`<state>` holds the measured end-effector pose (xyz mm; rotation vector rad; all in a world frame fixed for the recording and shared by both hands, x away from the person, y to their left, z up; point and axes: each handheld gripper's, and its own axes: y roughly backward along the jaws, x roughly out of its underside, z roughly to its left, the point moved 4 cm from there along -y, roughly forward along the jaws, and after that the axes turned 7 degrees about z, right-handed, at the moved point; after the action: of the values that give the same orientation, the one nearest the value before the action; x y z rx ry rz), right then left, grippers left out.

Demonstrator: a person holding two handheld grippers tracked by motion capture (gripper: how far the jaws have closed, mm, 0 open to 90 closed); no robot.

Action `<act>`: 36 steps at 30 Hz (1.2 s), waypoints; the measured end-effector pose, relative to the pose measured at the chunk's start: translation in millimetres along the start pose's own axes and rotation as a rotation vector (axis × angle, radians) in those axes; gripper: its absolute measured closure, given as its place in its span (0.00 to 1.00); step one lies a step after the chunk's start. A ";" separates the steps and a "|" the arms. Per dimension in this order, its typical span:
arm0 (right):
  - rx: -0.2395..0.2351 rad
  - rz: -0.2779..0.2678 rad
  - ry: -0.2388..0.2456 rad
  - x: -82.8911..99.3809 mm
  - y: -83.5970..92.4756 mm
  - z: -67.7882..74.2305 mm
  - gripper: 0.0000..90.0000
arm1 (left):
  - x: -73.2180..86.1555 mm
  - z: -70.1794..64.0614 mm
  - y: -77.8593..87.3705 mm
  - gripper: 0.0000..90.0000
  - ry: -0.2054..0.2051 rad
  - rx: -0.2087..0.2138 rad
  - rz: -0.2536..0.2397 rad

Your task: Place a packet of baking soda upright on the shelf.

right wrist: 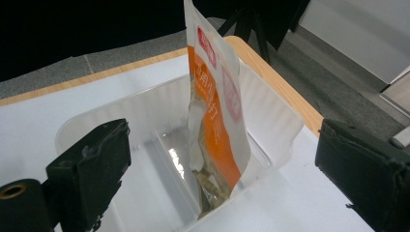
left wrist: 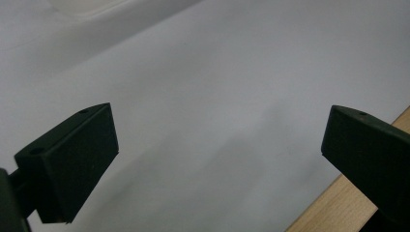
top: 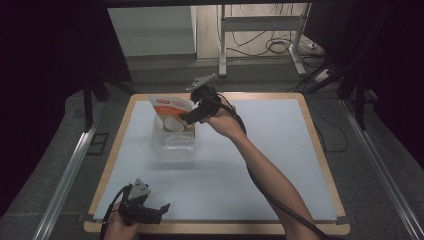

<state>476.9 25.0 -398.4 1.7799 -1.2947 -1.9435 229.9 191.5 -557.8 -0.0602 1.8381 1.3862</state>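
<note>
An orange and white snack pouch stands on end inside a clear plastic tub, leaning on the tub's wall. In the high view the pouch rises out of the tub at the far left of the table. My right gripper is open just before the tub; its pads stand wide apart and clear of the pouch. From above, the right gripper hovers at the tub's far right corner. My left gripper rests open near the table's front edge, and its jaws hold nothing.
A pale mat covers the wooden table. A black cable trails along the right forearm. Beyond the table stand a metal desk frame and floor cables. Dark curtains flank both sides.
</note>
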 end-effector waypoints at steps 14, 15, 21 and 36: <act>0.007 0.003 0.016 11.1 12.3 1.2 0.06 | 0.0 -0.3 0.0 0.00 -0.004 -0.003 0.004; 0.006 0.003 0.013 12.1 12.9 1.7 0.05 | 0.0 -0.3 -0.1 0.00 -0.004 -0.003 0.004; 0.007 0.005 0.018 18.6 14.5 2.0 0.05 | -0.1 -0.5 -0.5 0.00 -0.007 -0.004 0.008; -0.013 0.003 -0.009 37.0 16.4 3.7 0.05 | -0.2 -1.2 -1.2 0.00 -0.013 -0.009 0.016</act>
<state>457.8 -7.6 -413.4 1.7638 -1.2839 -1.9558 230.0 190.0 -558.5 -0.0415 1.8257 1.4027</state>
